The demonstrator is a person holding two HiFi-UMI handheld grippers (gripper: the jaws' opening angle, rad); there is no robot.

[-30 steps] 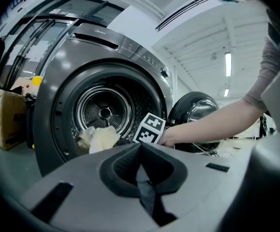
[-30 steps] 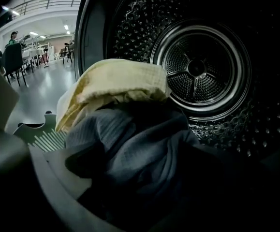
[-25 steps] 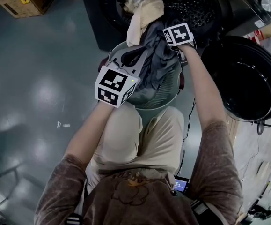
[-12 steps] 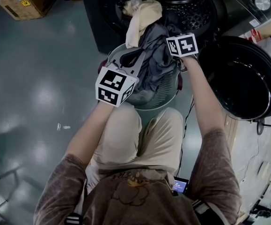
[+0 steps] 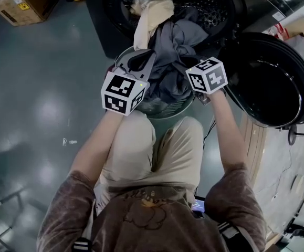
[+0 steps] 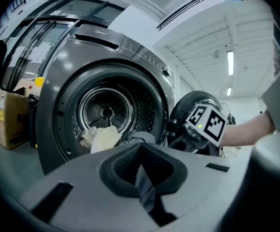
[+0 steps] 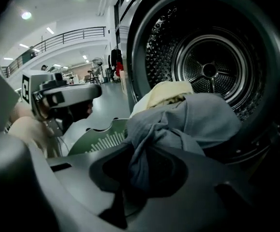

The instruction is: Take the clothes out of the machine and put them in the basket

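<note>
Evidently, the grey garment (image 5: pixel 175 49), trailing from the machine drum (image 5: pixel 217 9) into the basket (image 5: pixel 162 111), is pinched in the narrowed right hand-held gripper (image 7: pixel 139 175) and left hand-held gripper (image 6: pixel 142 178). Extraction is judged underway; lowering and release are called for next.

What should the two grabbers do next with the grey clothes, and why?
Probably pull the grey garment a little further back and down into the basket. The left gripper and the right gripper are both clamped on it, but part of it hangs over the drum mouth, just above the basket.
</note>
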